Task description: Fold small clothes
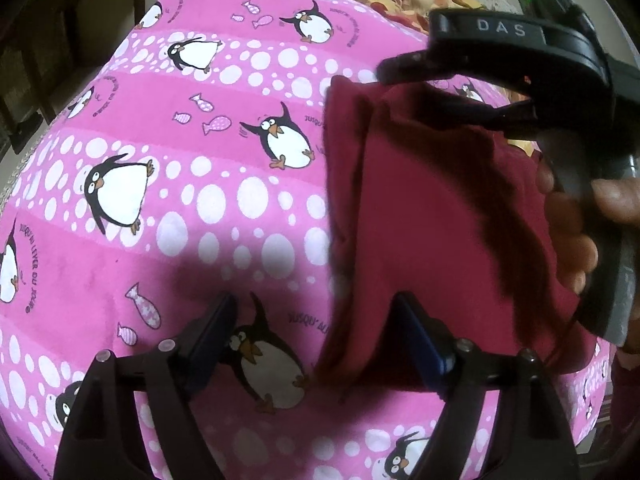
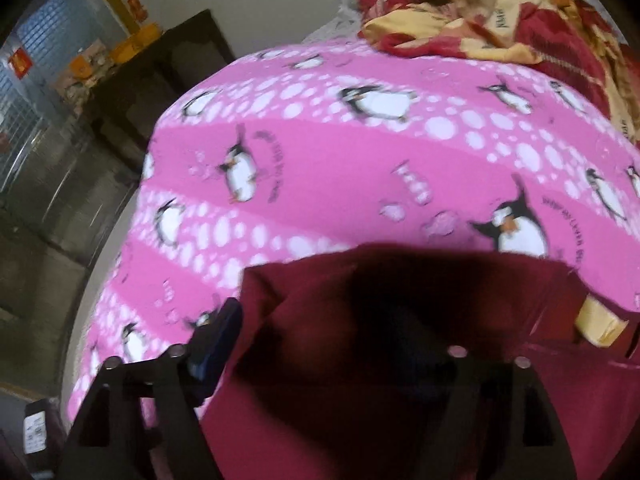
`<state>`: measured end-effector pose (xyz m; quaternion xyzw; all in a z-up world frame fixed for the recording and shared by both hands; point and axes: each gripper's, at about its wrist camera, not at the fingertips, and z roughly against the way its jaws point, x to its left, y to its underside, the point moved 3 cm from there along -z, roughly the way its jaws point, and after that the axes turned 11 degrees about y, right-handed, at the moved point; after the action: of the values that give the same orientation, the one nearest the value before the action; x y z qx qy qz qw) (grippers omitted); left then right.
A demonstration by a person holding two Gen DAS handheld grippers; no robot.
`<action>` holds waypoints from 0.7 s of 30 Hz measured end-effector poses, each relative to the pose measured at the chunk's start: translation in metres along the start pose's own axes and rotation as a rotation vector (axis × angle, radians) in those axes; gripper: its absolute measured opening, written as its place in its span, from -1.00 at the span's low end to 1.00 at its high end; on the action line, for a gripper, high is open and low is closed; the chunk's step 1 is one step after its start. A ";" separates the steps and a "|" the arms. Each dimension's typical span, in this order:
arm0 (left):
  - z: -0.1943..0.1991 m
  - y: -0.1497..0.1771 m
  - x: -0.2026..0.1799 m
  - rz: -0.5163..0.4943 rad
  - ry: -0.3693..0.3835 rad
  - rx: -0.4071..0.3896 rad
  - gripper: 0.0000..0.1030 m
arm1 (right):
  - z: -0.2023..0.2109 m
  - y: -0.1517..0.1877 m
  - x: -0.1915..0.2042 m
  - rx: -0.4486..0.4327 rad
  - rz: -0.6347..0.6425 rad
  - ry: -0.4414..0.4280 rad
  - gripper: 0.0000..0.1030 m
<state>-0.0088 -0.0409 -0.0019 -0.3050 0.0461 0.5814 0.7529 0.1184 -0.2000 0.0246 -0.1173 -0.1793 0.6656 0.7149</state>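
A small maroon garment (image 1: 432, 216) lies partly folded on the pink penguin-print blanket (image 1: 180, 208). My left gripper (image 1: 320, 344) is open just above the blanket, its right finger (image 1: 424, 344) at the garment's near edge and its left finger (image 1: 208, 340) over bare blanket. My right gripper (image 1: 460, 92) shows in the left wrist view at the garment's far edge, with cloth between its fingers. In the right wrist view the maroon garment (image 2: 360, 320) drapes over the right gripper (image 2: 320, 340) and hides its right finger; the left finger (image 2: 218, 340) is beside the cloth.
A red and yellow crumpled cloth (image 2: 500, 12) lies at the far end of the bed. The blanket's left edge (image 2: 132, 216) drops to a grey floor, with dark furniture (image 2: 160, 72) beyond.
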 end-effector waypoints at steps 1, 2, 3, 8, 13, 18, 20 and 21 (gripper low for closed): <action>-0.001 0.000 -0.001 0.003 0.002 0.000 0.58 | -0.003 0.001 0.010 0.008 0.033 0.022 0.67; -0.001 0.000 -0.001 0.006 0.003 0.001 0.58 | -0.006 0.002 0.016 0.012 0.058 0.042 0.70; -0.001 0.000 0.000 0.007 0.004 0.001 0.58 | -0.011 0.003 0.025 0.017 0.095 0.077 0.74; -0.001 0.002 0.002 0.005 0.001 0.004 0.59 | -0.035 0.011 0.041 0.021 0.143 0.189 0.83; -0.001 0.001 0.002 0.008 0.001 0.005 0.60 | -0.041 0.013 0.046 -0.002 0.165 0.222 0.86; -0.001 0.001 0.002 0.008 0.001 0.004 0.60 | -0.042 0.011 0.051 -0.009 0.163 0.219 0.86; -0.001 0.001 0.002 0.007 0.001 0.005 0.61 | -0.041 0.014 0.049 -0.015 0.163 0.212 0.86; -0.001 0.001 0.002 0.007 0.001 0.005 0.62 | -0.041 0.014 0.048 -0.018 0.161 0.208 0.84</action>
<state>-0.0093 -0.0396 -0.0038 -0.3034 0.0492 0.5839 0.7514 0.1245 -0.1482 -0.0134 -0.2063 -0.1002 0.7034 0.6728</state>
